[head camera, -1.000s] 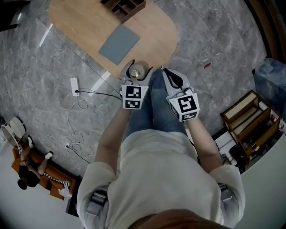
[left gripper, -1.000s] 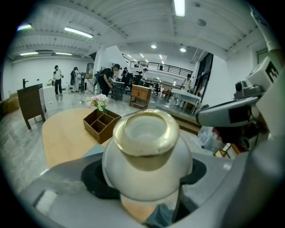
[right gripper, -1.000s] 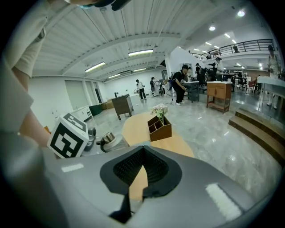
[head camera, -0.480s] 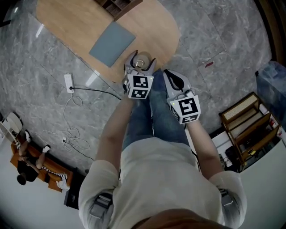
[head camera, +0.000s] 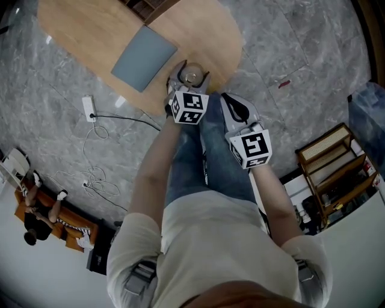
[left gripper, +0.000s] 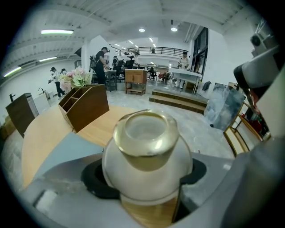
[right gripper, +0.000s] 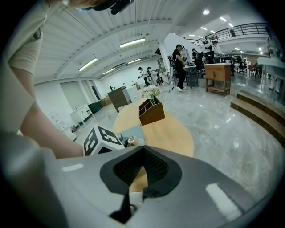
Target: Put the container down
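Left gripper view — jaws around container (left gripper: 147, 171)

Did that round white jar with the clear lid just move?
Yes. In the left hand-held gripper, the white jar went forward, farther over the wooden table.

Container (head camera: 191, 77) showing only rim in head view — body hiding under left claw (head camera: 190, 81) and its marker cube (head camera: 191, 107). In left gripper view, container base dropping out of sight behind claw pads (left gripper: 95, 178); contact with tabletop (head camera: 90, 42) not telling. Tabletop and wooden organizer (head camera: 144, 6) running off head view's top edge. Right gripper view catching mere speck of container beside cube — detail too small. Distant people (left gripper: 103, 58) blurring, too small to make out.
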Tool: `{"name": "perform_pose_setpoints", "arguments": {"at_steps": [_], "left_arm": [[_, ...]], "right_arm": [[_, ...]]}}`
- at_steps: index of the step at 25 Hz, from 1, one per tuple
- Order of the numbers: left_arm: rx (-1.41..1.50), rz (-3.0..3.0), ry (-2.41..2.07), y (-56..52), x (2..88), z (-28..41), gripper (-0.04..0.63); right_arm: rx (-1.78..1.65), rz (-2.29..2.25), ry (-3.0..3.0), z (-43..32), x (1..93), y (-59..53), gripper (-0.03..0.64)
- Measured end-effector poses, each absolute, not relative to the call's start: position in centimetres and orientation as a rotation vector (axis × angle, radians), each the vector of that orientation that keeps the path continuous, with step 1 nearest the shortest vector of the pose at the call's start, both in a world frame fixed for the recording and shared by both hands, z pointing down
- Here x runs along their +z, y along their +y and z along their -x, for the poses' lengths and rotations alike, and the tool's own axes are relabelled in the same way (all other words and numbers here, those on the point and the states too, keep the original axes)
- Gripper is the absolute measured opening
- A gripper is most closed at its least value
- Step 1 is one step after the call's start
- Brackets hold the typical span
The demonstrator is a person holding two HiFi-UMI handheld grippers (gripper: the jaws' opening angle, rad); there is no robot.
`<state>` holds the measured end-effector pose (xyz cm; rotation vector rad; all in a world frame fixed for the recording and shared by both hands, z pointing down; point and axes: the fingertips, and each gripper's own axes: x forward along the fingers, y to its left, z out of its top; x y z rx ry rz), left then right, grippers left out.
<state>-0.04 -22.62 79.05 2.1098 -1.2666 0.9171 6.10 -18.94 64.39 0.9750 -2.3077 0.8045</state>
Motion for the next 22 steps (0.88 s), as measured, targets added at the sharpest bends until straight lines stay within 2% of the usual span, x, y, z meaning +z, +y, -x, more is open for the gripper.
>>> {"name": "perform_pose_setpoints", "arguments": {"at_steps": [22], "left_arm": [[1.051, -2.138, -1.285, -24.3, 82.0, 0.1, 0.348]], "right_arm": [[0.849, -1.002, -2.293, -6.2, 65.6, -19.3, -0.002]]}}
